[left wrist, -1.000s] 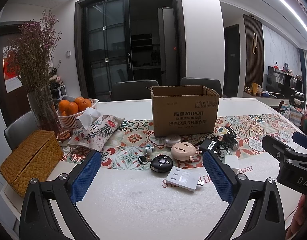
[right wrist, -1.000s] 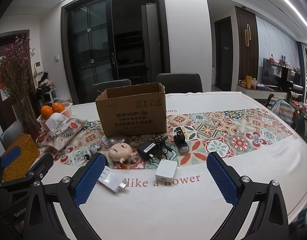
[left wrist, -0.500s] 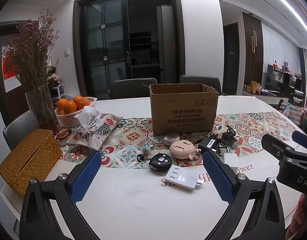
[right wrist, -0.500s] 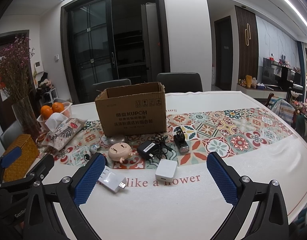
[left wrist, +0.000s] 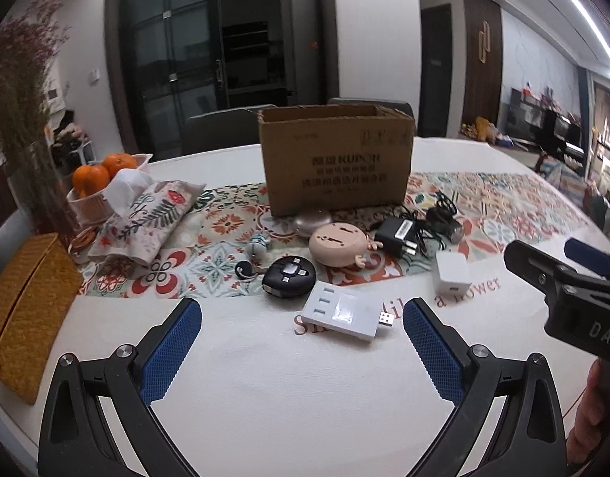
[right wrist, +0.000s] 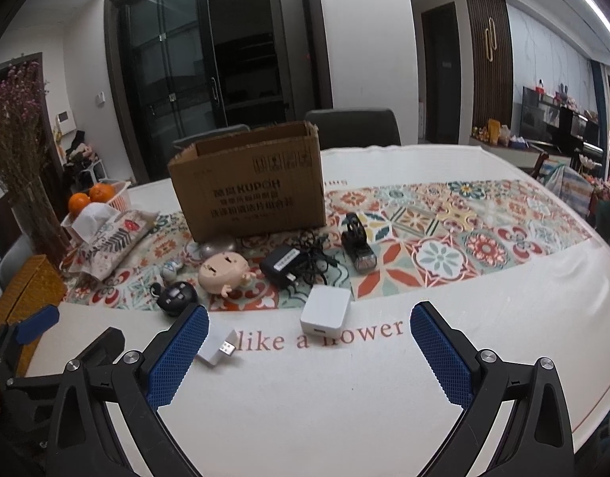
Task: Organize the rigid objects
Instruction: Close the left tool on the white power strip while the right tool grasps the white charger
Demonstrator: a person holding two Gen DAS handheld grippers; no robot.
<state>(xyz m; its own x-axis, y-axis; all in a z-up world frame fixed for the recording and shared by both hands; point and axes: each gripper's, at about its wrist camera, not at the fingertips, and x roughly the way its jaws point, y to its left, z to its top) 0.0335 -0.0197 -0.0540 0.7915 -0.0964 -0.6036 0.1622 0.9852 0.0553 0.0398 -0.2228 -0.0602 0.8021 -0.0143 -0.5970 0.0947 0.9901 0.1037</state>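
Cardboard box stands behind scattered gadgets; left gripper and right gripper both gape wide, empty

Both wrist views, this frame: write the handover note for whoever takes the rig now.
Left tool: open, empty, above the table facing the white USB adapter.
Right tool: open, empty, facing the white cube charger.
Pink round gadget, black remote and black power adapter lie in front of the open cardboard box.
Done: no item grasped; box contents not visible.
Left: sort the loose items, presumably into the box.
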